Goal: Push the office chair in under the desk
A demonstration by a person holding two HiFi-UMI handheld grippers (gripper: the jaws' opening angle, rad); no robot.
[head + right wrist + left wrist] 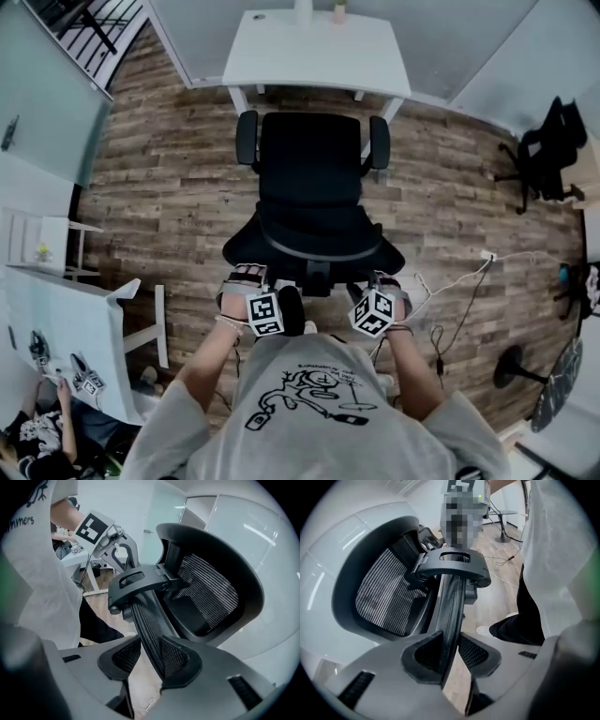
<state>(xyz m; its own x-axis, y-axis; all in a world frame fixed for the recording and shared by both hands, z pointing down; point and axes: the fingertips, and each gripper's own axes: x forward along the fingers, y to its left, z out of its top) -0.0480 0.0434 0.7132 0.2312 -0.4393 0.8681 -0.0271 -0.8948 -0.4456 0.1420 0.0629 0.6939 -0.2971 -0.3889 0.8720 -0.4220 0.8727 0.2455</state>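
The black mesh office chair (309,187) stands on the wood floor, its seat facing the white desk (319,56), with its front close to the desk's near edge. I stand behind its backrest. My left gripper (246,279) is shut on the left part of the backrest's top rim (452,606). My right gripper (386,284) is shut on the right part of that rim (145,620). In the left gripper view the left gripper (449,660) has the rim between its pads. The right gripper (151,660) grips the rim the same way in its own view. The mesh headrest (206,592) curves beside the rim.
A second black chair (548,150) stands at the far right. Cables (459,281) and a round stand base (520,366) lie on the floor at my right. A white table (75,328) with a person (37,431) beside it is at lower left. Glass walls flank the desk.
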